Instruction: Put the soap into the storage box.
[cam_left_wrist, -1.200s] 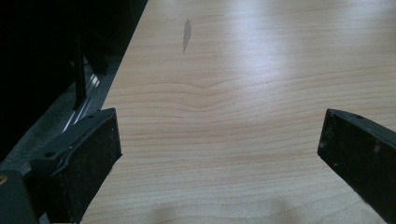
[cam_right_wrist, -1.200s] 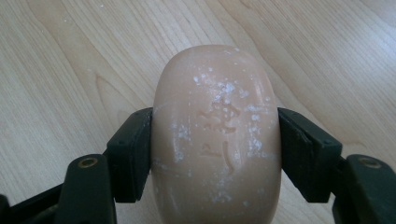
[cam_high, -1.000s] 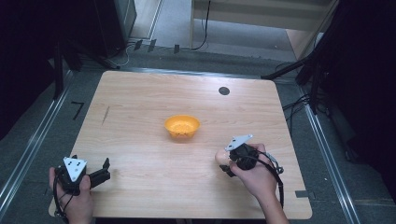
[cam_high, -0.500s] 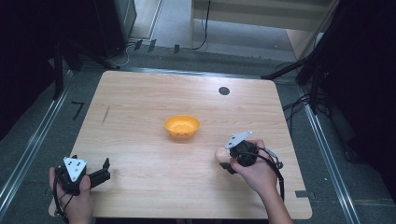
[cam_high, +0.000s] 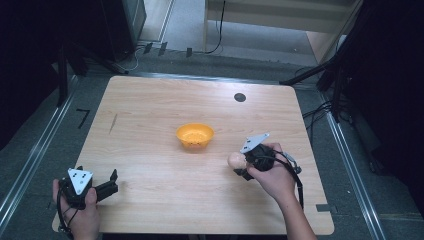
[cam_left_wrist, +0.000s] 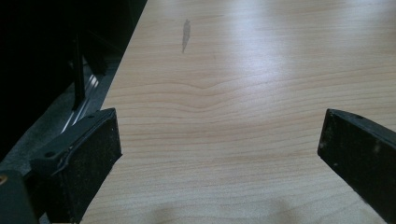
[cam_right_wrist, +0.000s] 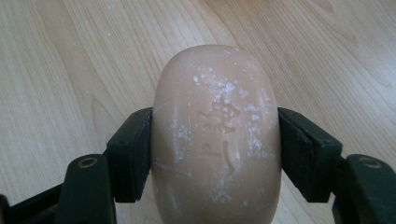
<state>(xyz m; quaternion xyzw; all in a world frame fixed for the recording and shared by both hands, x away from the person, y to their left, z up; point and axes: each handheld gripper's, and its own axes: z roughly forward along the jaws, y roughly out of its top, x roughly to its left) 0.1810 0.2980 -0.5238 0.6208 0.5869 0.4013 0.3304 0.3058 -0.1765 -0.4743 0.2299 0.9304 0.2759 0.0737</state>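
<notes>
Pale wood grain runs across the table (cam_high: 150, 150), which stands on a grey floor with dark frames and cables around it, and an orange bowl (cam_high: 195, 135) sits near its middle. To the right of the bowl and a little nearer the person, the right gripper (cam_high: 239, 165) has its jaws pressed against the two long sides of a peach-coloured bar of soap (cam_right_wrist: 215, 135), so the bar pokes out ahead of the jaws with its rounded end toward the bowl. Holding it by the flanks looks sensible, since the rounded ends would give the flat pads little to bear on, and the likely aim is to carry it over and drop it in the bowl. From the high view the soap (cam_high: 235, 160) is just a small pale lump beside the hand; the right gripper view adds what cannot be made out from above, namely a stamped mark on the top face, white flecks of dried residue, and how squarely the pads meet its sides. Whether it is lifted or resting on the wood I cannot tell. The left gripper (cam_high: 111, 181) lies idle at the near left corner, and the left gripper view (cam_left_wrist: 219, 154) shows its jaws spread wide with bare wood between them
</notes>
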